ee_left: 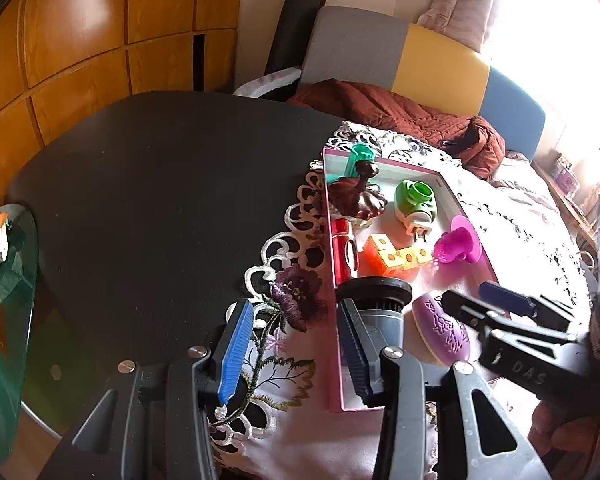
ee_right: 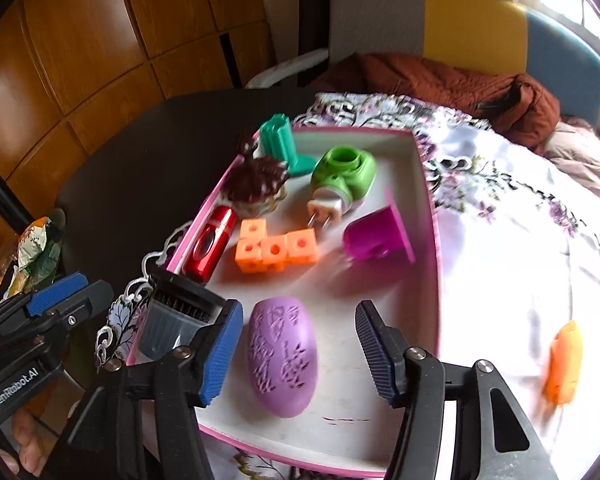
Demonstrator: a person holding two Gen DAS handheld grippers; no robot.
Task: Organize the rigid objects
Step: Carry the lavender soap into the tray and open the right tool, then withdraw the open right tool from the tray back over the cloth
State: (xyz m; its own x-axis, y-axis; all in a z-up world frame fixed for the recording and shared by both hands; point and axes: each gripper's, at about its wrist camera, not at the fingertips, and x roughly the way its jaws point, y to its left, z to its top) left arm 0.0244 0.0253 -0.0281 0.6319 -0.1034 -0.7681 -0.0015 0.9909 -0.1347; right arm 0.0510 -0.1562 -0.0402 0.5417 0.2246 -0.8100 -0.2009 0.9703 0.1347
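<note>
The purple oval shell lies in the pink tray, between the wide-open fingers of the right tool. It looks light, stiff and smooth; gripping across its narrow sides seems safest. The left tool is also open, empty.

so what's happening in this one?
A person with a gripper in each hand is sorting small rigid items into a pink-rimmed white tray on a floral tablecloth. The right gripper is open above a purple patterned oval case lying in the tray. The left gripper is open over the tray's left rim, beside a grey ribbed cylinder with a black cap. An orange plastic piece lies outside the tray on the cloth.
</note>
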